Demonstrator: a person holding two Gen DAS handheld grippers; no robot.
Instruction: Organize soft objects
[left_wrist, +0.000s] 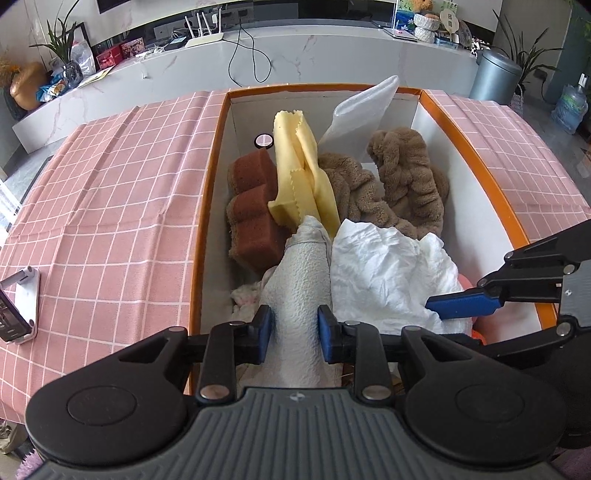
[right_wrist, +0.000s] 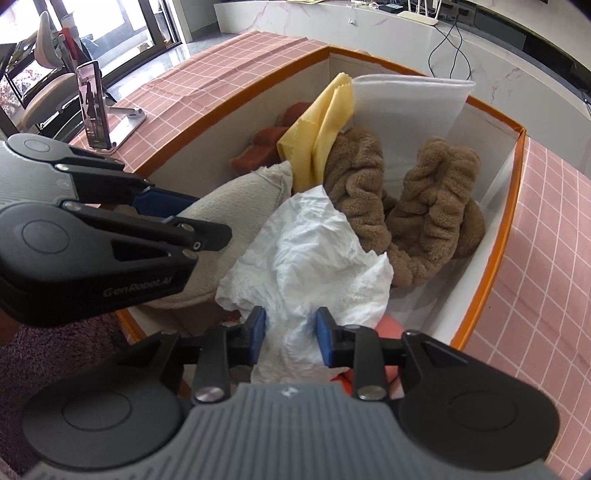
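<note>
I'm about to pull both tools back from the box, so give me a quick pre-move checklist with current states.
1. Left tool around the cream towel: towel sits between its fingers; pads pressing or clear: cannot tell.
2. Right tool around the crumpled white paper: paper between its fingers; released or not: cannot tell.
3. Both items inside the orange-rimmed box: ok.
4. Brown fleece, yellow cloth and brown sponge already in the box: ok.
5. Tools apart from each other: ok, a gap shows in both views.
6. Phone on stand outside the box, away from the tools: ok.
</note>
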